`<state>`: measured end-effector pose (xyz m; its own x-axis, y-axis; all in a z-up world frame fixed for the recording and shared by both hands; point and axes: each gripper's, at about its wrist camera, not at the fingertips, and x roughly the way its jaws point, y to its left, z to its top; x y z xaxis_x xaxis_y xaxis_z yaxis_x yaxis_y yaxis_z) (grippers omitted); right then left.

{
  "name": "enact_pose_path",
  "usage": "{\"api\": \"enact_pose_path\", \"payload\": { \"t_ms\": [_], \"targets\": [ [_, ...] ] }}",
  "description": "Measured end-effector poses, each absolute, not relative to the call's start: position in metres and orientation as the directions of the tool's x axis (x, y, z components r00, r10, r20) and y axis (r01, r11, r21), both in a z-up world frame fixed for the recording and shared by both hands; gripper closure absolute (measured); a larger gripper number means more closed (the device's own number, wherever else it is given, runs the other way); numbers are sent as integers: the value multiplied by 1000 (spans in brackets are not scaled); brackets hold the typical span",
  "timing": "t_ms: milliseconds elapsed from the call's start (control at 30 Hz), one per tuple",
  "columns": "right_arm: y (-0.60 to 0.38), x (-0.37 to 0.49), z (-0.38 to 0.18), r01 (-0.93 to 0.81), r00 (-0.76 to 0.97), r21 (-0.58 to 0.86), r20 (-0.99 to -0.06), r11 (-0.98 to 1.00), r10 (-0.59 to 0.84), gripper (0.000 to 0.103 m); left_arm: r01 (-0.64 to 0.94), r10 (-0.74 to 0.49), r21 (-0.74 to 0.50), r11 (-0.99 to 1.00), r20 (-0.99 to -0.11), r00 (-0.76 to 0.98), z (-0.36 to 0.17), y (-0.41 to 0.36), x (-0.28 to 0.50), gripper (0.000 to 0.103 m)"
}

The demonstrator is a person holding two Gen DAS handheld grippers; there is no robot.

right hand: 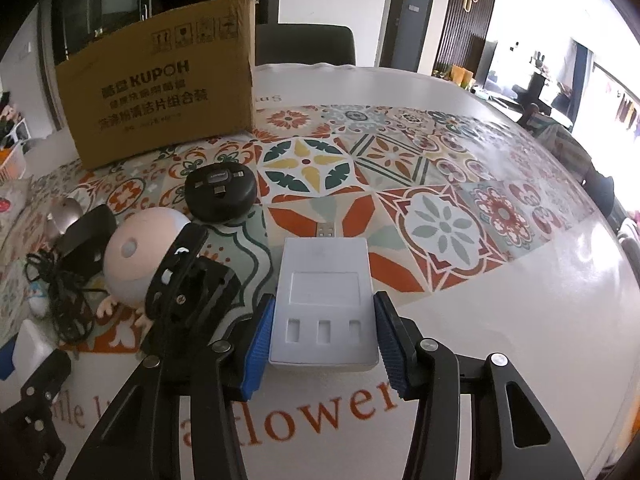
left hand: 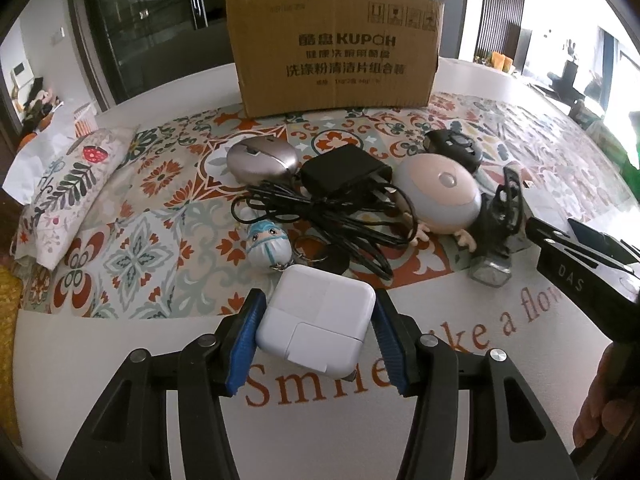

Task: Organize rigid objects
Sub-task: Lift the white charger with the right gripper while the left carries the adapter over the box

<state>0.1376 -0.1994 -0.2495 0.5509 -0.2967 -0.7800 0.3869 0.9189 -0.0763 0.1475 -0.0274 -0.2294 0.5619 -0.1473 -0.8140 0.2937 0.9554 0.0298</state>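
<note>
On the desk, with its flowery cloth, lie lots of small things. One white square charger sits between the blue pads of the left hand-held gripper, and both pads press its sides, so it is gripped. One flat white plug box with three little slots sits between the pads of the right hand-held gripper, which touch its two sides in a grip too. Behind them stands one brown cardboard box. Near it lie one silver mouse, one black adapter with one tangled black cable, one round black disc, one big-headed doll, one small masked keyring figure and one black clamp stand. One flowery cushion rests at the left edge.
</note>
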Motion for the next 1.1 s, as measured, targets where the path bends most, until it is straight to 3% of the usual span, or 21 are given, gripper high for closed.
{"api": "enact_pose_path", "payload": {
  "t_ms": [367, 1100],
  "targets": [
    [-198, 122, -207, 356, 612, -44, -744, 933, -268, 54, 282, -167, 16, 959, -773, 612, -192, -24, 144, 50],
    [-176, 143, -99, 195, 797, 15, -586, 981, -150, 54, 206, -173, -26, 978, -650, 740, -86, -8, 169, 50]
  ]
}}
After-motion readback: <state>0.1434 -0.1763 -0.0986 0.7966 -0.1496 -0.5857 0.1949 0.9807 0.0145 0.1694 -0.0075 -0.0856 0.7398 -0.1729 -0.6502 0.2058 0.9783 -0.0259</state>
